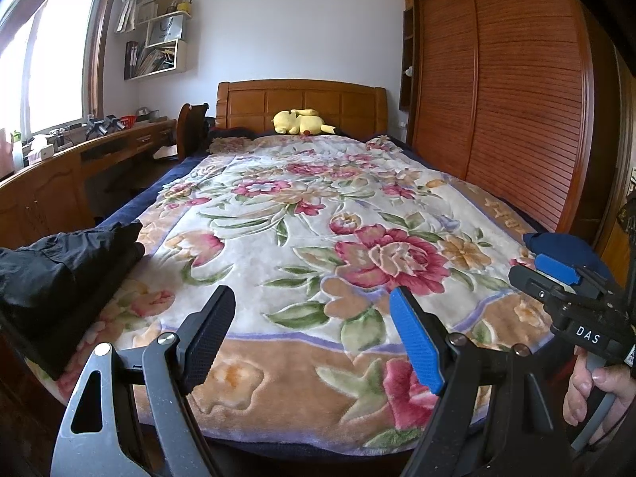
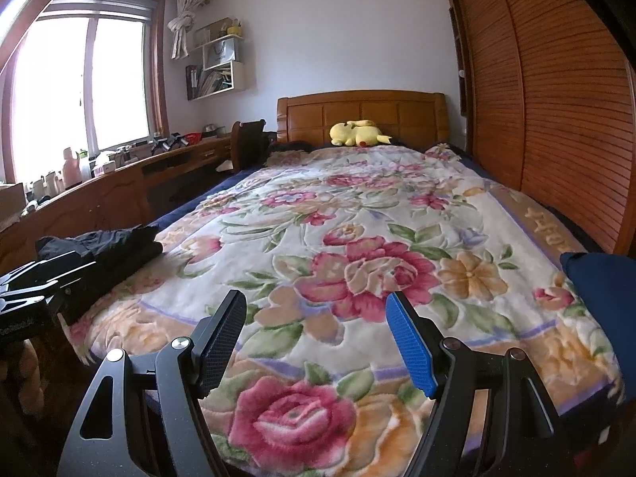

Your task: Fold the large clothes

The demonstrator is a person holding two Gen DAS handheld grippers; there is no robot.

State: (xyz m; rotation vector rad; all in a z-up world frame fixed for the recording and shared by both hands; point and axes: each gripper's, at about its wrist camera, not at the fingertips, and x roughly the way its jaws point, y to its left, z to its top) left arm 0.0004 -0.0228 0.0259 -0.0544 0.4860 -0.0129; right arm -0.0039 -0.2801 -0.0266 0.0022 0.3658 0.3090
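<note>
Black folded clothes stacked at floral blanket's near-left corner.

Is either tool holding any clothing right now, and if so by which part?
Nothing is held. The left tool and right tool both stand open over the blanket, their jaws bare.

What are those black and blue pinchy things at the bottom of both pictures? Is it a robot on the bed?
No robot: a person holds one pair of tongs in each hand, with a camera on each. One picture looks along the left tongs, the other along the right tongs. Both are open and hold nothing. You can see the person's hand too. On the flowery blanket lie black clothes, something dark blue, and a yellow plush toy far back.
</note>
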